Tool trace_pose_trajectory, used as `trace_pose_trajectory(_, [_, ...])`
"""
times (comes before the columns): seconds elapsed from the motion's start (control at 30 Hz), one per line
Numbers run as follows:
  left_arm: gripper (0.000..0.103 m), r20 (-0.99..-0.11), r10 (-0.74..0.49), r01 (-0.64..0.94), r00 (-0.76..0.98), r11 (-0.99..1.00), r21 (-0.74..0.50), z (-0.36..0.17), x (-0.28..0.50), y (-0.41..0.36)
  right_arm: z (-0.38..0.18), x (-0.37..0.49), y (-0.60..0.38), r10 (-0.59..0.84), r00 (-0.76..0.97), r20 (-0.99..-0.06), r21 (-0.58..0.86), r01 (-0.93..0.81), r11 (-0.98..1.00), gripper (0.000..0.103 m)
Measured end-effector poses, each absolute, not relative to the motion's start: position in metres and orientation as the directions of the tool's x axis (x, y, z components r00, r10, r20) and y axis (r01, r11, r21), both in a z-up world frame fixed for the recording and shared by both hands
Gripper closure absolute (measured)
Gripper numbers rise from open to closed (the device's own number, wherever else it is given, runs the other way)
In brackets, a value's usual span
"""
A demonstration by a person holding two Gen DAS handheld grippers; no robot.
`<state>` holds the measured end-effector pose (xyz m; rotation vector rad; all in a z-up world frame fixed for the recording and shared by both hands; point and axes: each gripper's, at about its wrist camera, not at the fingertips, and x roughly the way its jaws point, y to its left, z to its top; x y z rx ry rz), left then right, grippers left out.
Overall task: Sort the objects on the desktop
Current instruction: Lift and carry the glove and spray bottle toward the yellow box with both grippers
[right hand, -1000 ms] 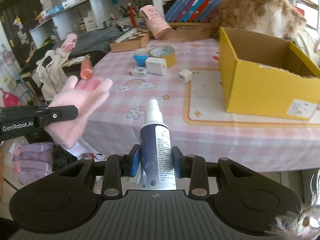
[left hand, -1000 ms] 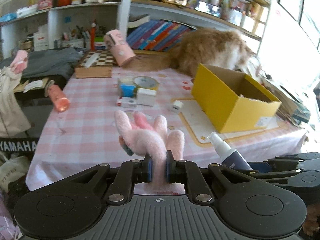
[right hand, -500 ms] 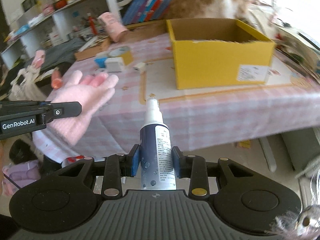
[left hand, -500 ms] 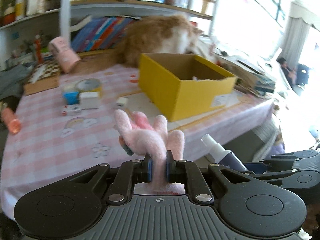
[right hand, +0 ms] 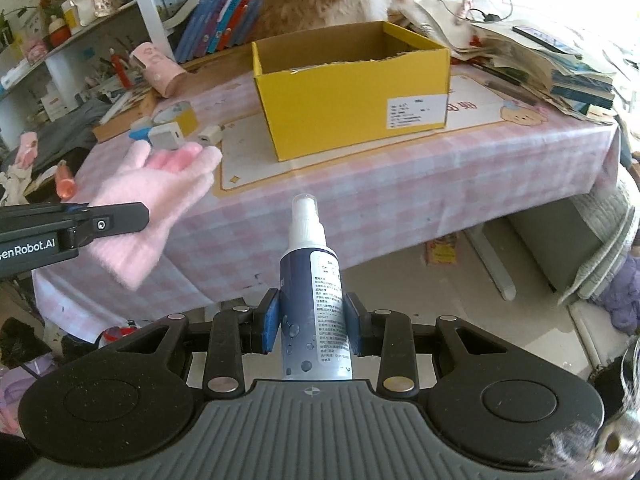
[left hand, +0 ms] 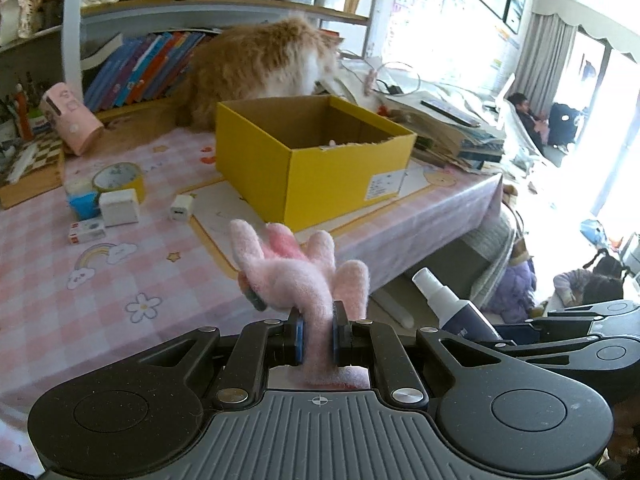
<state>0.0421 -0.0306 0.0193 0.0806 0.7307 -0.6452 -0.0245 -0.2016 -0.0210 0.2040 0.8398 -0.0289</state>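
Note:
My left gripper (left hand: 316, 336) is shut on a fuzzy pink glove (left hand: 300, 272), held in the air above the near edge of the pink checked table (left hand: 100, 280). The glove also shows in the right wrist view (right hand: 156, 192). My right gripper (right hand: 312, 328) is shut on a dark blue spray bottle (right hand: 314, 300) with a white nozzle, held upright off the table's near edge. The bottle also shows in the left wrist view (left hand: 452, 308). An open yellow cardboard box (left hand: 316, 156) stands on the table beyond both grippers; it also shows in the right wrist view (right hand: 352, 88).
On the table's left lie a tape roll (left hand: 118, 178), a blue box (left hand: 82, 204), white chargers (left hand: 119, 207), a small red-white box (left hand: 86, 232) and a pink cylinder (left hand: 70, 118). An orange cat (left hand: 260, 68) stands behind the box. Books and papers (right hand: 540, 52) pile at right.
Both grippers have swung to the right with their objects still held. The yellow box now sits near the middle of both views, and the table's right corner and floor have come into view.

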Motion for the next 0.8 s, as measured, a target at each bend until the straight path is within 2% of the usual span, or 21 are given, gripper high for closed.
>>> trace_pose_trajectory(0.8, [0.092, -0.631, -0.569, 0.645, 0.527, 0.751, -0.139, 0.022, 0.052, -0.051, -0.017, -0.026, -0.221, -0.027, 0.678, -0.734, 0.159, 0.211, 0.964, 0.072])
